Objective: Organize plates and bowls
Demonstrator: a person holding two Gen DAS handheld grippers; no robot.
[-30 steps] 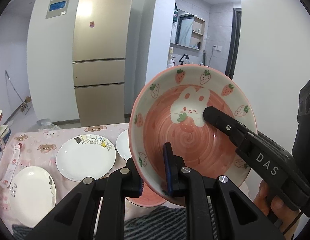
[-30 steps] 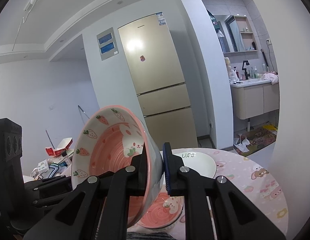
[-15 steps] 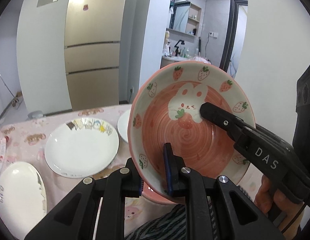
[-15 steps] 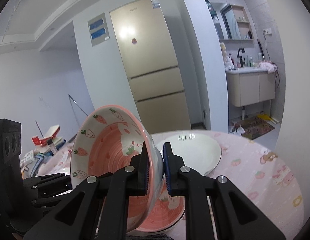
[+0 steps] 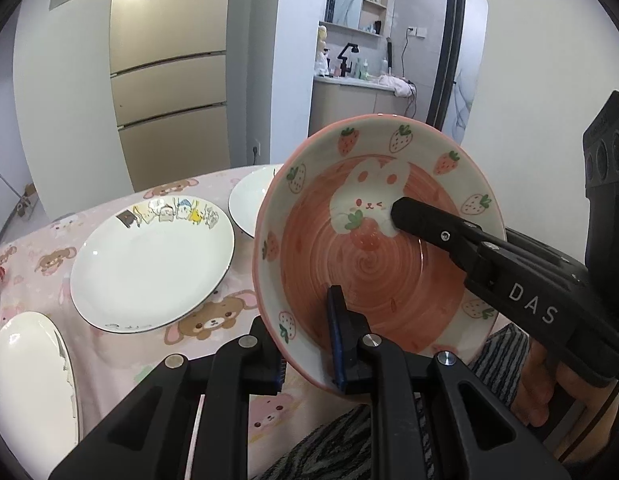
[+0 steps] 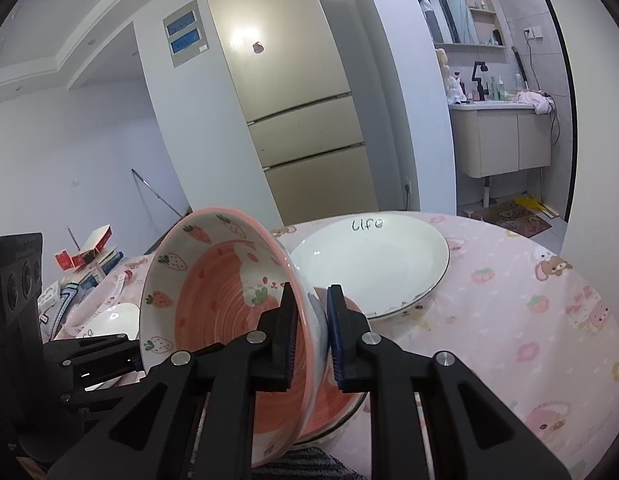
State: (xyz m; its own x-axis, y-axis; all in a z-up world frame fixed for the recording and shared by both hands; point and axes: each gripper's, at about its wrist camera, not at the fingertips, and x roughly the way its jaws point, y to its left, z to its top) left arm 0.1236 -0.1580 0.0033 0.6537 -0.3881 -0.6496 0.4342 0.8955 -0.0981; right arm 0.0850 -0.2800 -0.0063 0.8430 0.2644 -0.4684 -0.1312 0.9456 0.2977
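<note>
A pink strawberry-and-rabbit bowl point(image 5: 373, 248) is held tilted on edge above the table. My left gripper point(image 5: 305, 336) is shut on its lower rim, one finger inside and one outside. My right gripper point(image 6: 309, 320) is shut on its right rim, and its finger point(image 5: 425, 220) reaches into the bowl in the left wrist view. The bowl point(image 6: 213, 296) hangs just over a second pink bowl point(image 6: 341, 400) resting on the table. White plates lie around: a cartoon-rimmed plate point(image 5: 153, 264), a plate marked "Life" point(image 6: 373, 264), and another plate point(image 5: 25, 376) at left.
The round table has a pink bear-print cloth point(image 6: 529, 320). Boxes and books point(image 6: 89, 256) pile at its far left. A beige fridge point(image 6: 293, 112) and a bathroom vanity point(image 6: 501, 140) stand beyond. A striped cloth point(image 5: 341, 444) lies at the near edge.
Both grippers have carried the tilted bowl lower and closer to the table, over the second pink bowl. Both grips stay the same.
</note>
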